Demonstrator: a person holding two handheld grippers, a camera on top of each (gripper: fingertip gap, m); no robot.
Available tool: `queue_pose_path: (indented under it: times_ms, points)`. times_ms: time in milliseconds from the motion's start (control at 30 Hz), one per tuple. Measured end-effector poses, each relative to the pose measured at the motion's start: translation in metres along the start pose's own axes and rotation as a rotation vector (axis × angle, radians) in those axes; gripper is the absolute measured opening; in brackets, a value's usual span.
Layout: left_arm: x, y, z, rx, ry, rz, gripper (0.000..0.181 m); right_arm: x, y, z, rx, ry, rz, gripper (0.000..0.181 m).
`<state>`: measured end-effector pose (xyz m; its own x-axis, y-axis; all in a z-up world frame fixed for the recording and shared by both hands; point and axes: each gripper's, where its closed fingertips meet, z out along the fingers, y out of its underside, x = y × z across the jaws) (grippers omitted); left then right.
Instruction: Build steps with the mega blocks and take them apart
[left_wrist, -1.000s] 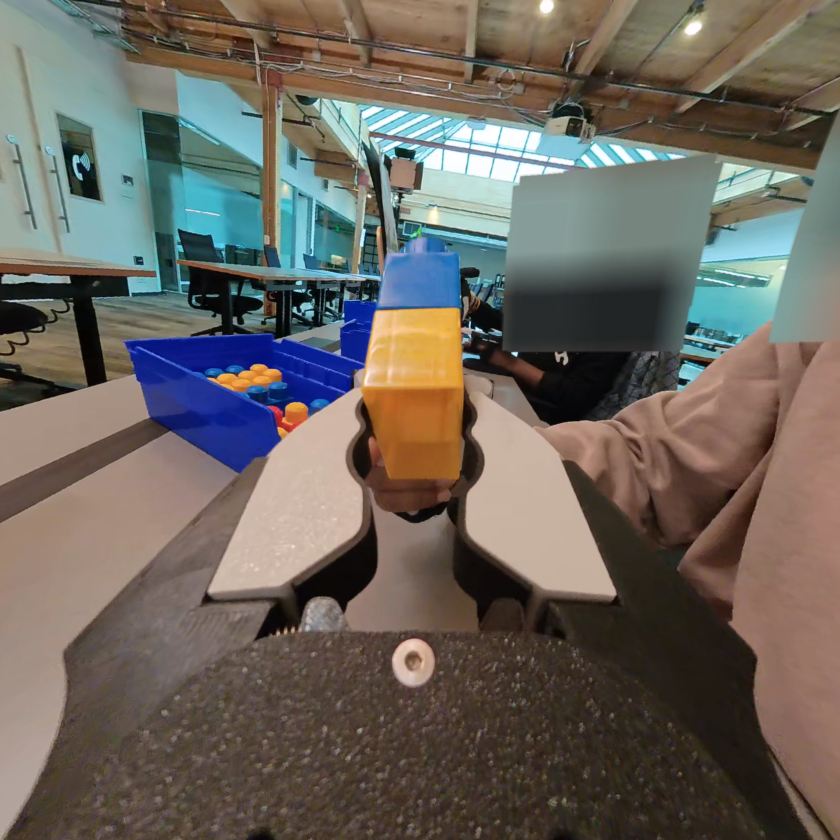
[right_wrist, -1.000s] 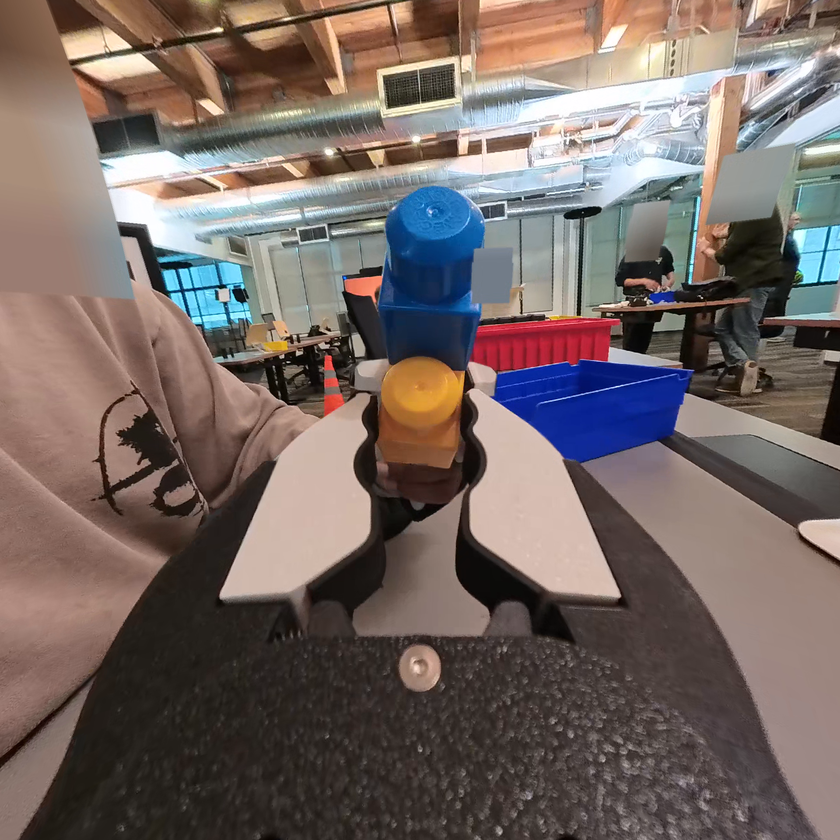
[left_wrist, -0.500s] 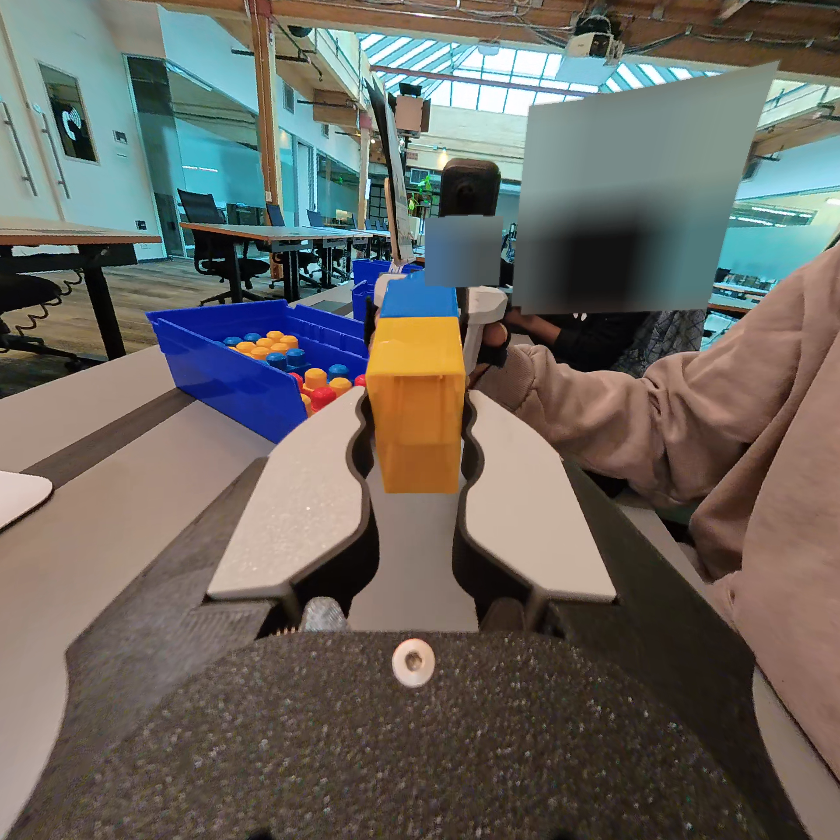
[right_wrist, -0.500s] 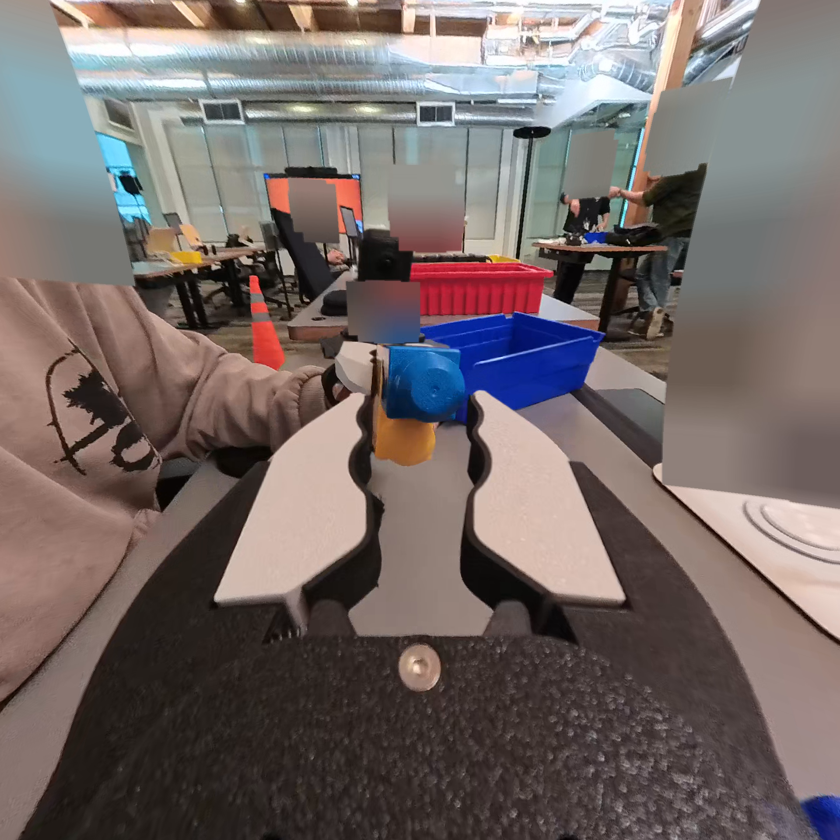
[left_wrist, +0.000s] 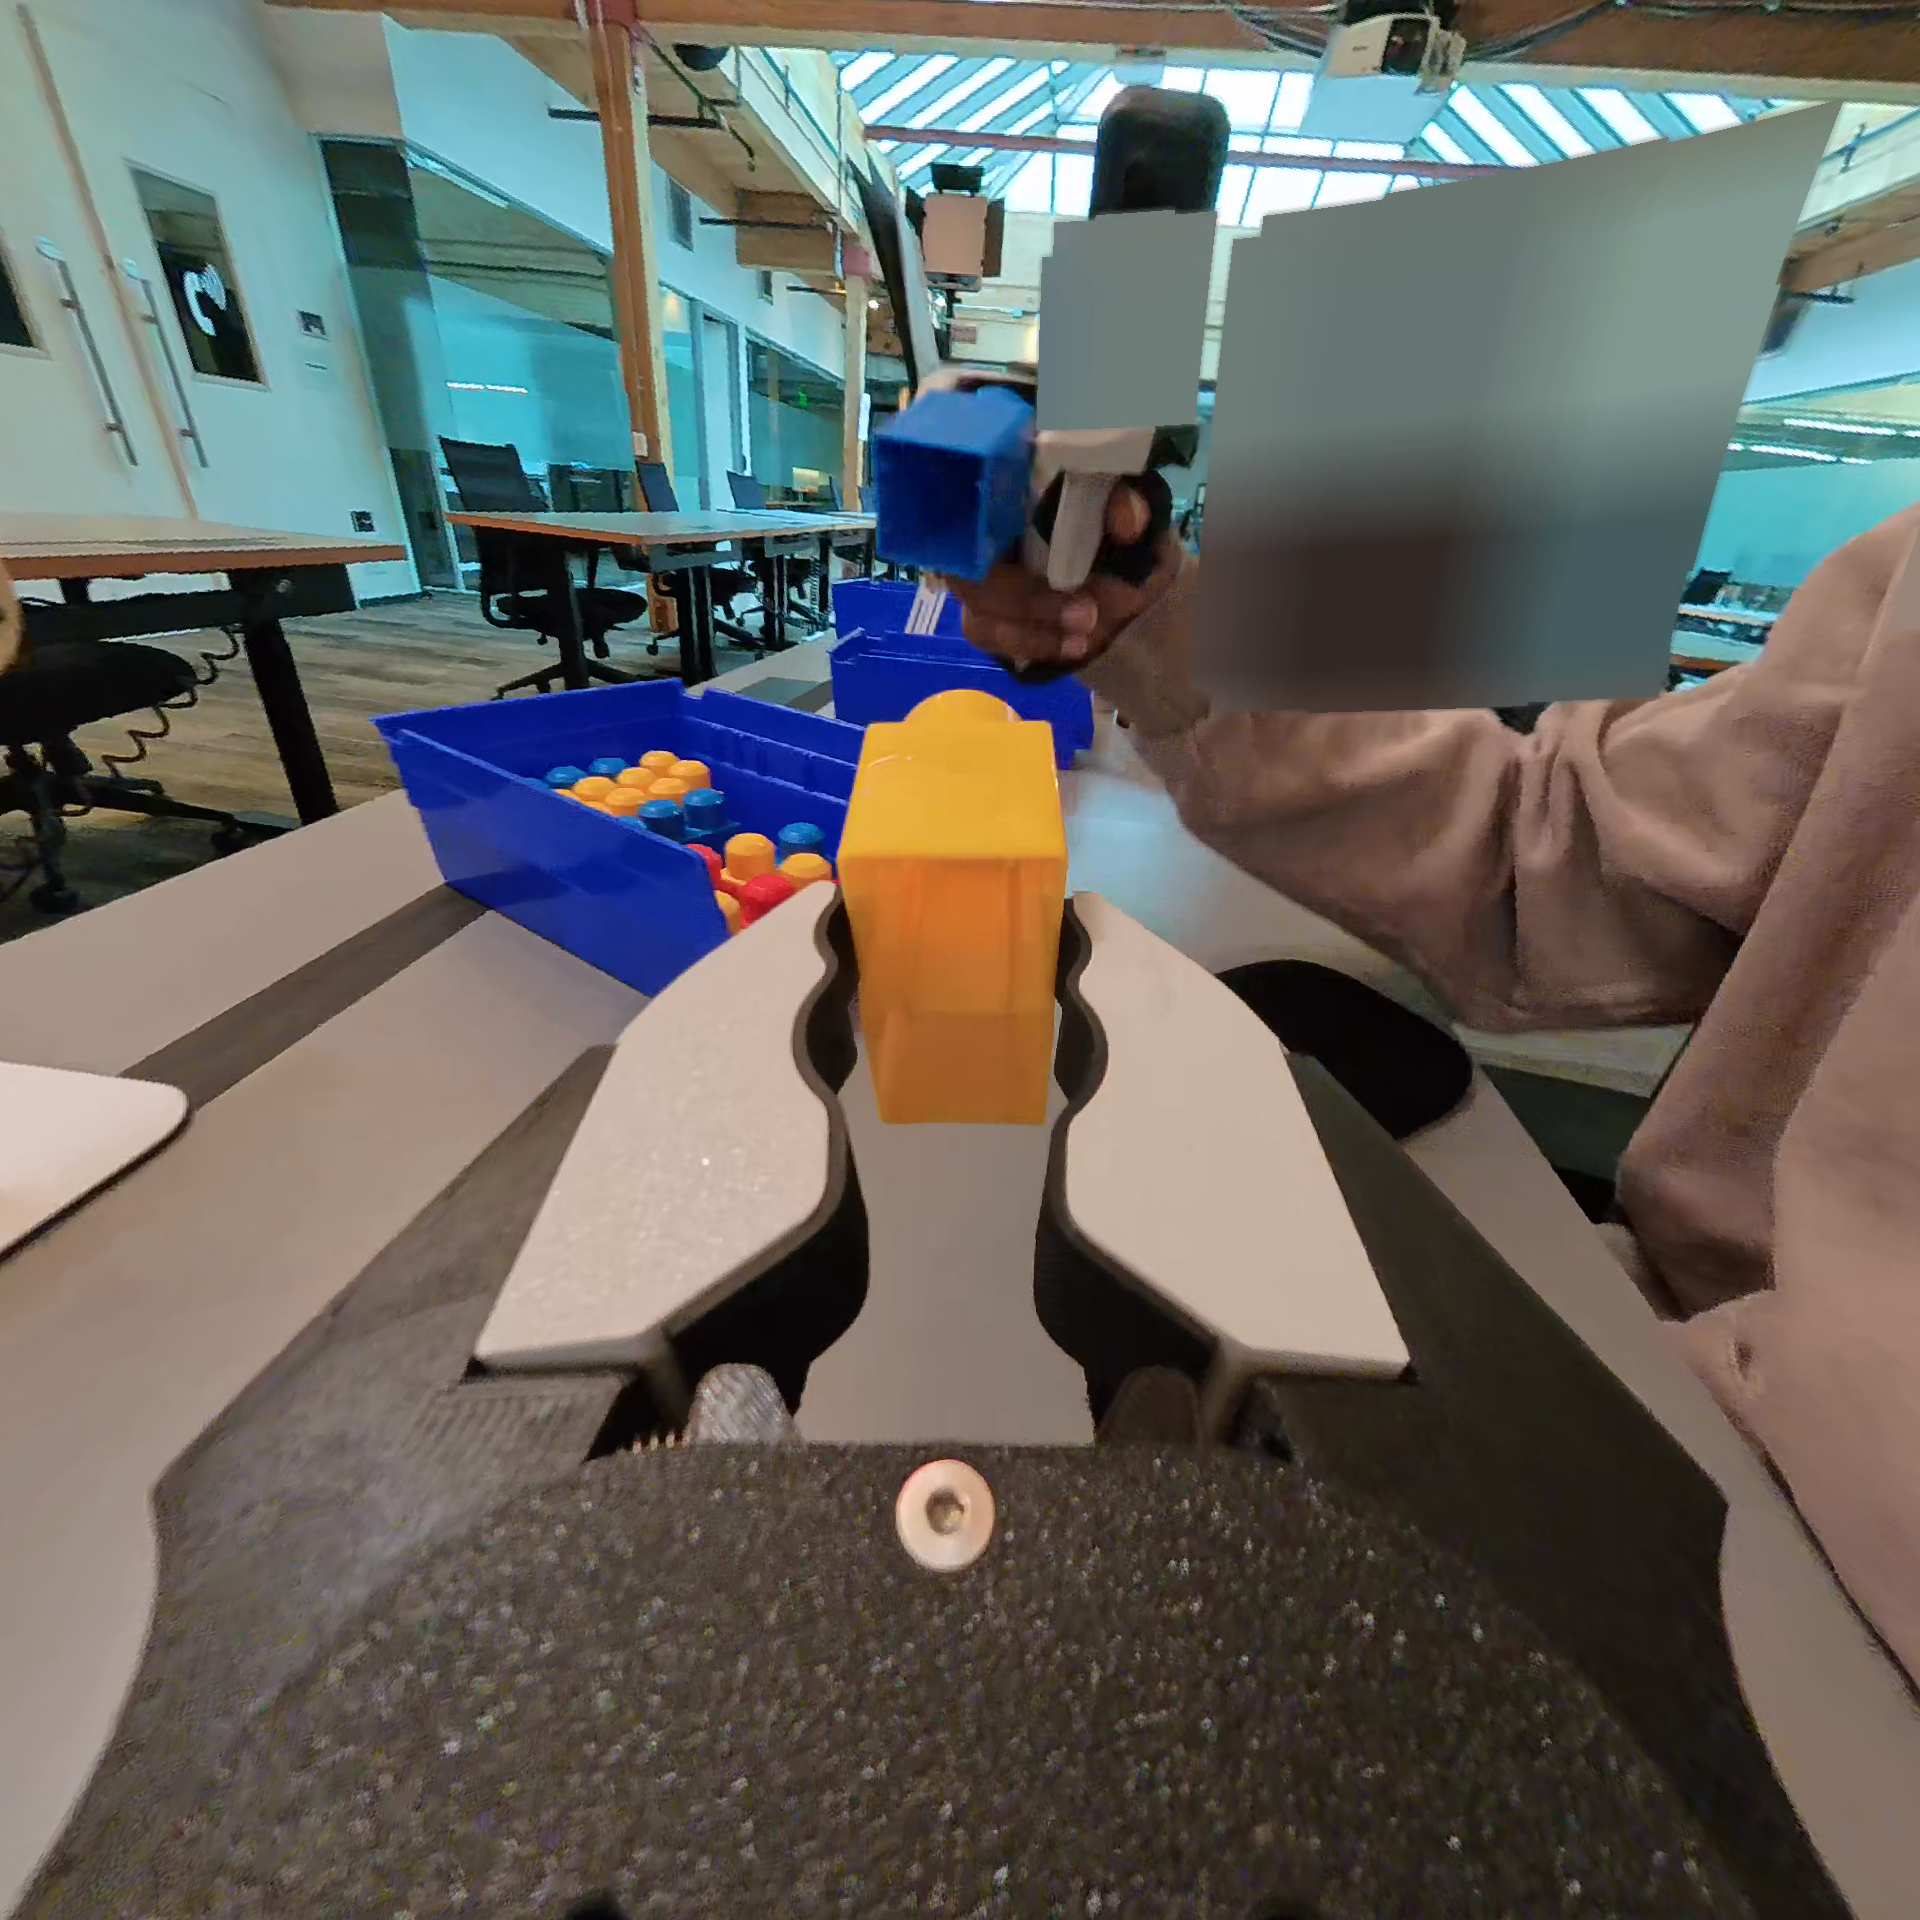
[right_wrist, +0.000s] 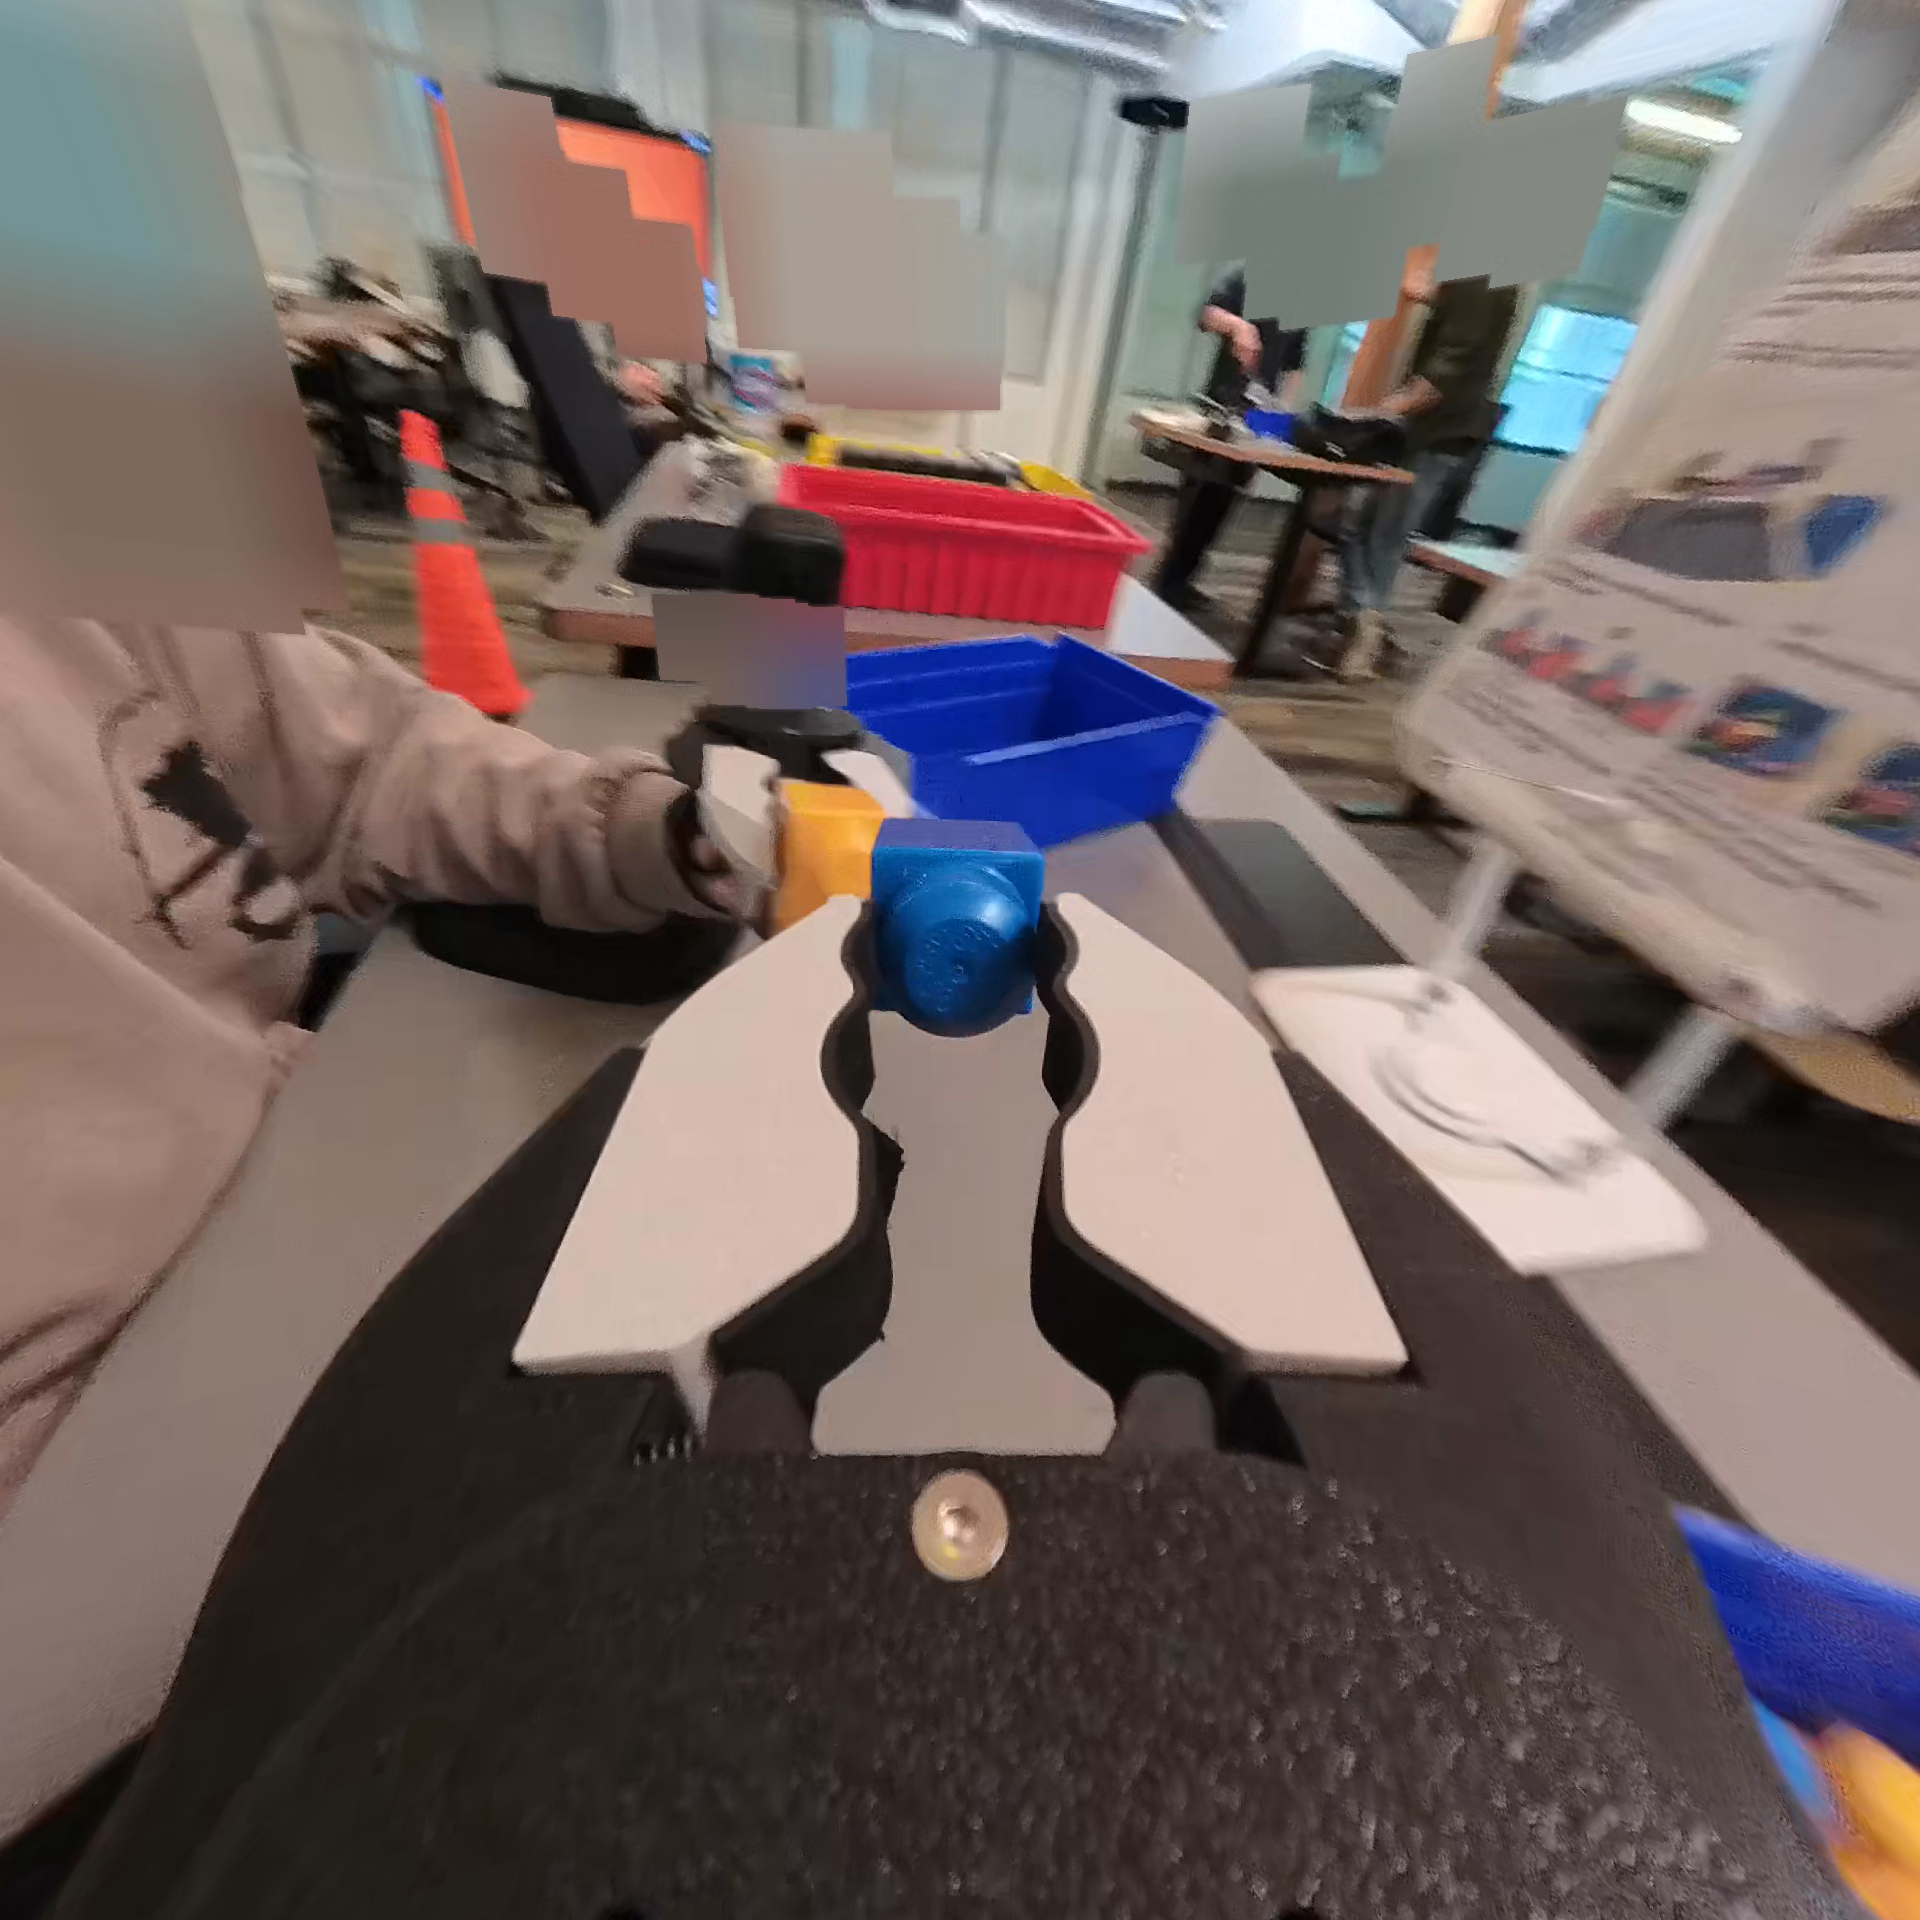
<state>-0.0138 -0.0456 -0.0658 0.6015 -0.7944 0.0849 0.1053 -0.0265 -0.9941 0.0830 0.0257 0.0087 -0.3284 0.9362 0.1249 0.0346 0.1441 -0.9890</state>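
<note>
Mega blocks (left_wrist: 681, 805) in orange, blue and red fill the blue bin (left_wrist: 582, 868) on your far left, resting on the grey table (left_wrist: 312, 1122). Just right of that bin, your left gripper (left_wrist: 951, 997) is clamped on an orange block (left_wrist: 951, 935), stud pointing away from you, held clear above the table. Farther off and higher, your right gripper (left_wrist: 1023, 499) grips a blue block (left_wrist: 951, 499), its hollow underside facing the left wrist camera; the two blocks are apart. In the right wrist view, the right gripper (right_wrist: 954, 966) pinches that blue block (right_wrist: 951, 930) at its fingertips, stud toward the camera. The orange block (right_wrist: 821, 852) sits just left of and behind it. An empty-looking blue bin (right_wrist: 1039, 727) stands beyond, a white stand base (right_wrist: 1475, 1112) to the right.
</note>
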Motion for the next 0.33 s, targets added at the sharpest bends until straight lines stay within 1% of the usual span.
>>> queue_pose_path:
  times_ms: [67,133,200,233,267,333]
  points:
    - [-0.004,-0.003,-0.004,0.009,-0.014,0.005,0.037,0.03,-0.005,-0.033,-0.112,0.116,-0.025,0.029]
    - [-0.005,-0.005,-0.006,0.014,-0.022,0.015,0.037,0.064,0.007,-0.066,-0.311,0.234,-0.028,0.029]
    - [-0.006,-0.006,-0.006,0.019,-0.028,0.019,0.036,0.096,0.034,-0.1,-0.556,0.336,-0.011,0.029]
    - [-0.006,-0.005,-0.006,0.017,-0.029,0.02,0.037,0.107,0.052,-0.116,-0.675,0.361,0.021,0.029]
    - [-0.006,-0.004,-0.006,0.013,-0.03,0.023,0.037,0.117,0.07,-0.131,-0.779,0.385,0.048,0.028]
    - [-0.006,-0.003,-0.005,0.006,-0.032,0.028,0.037,0.126,0.107,-0.159,-0.978,0.389,0.106,0.029]
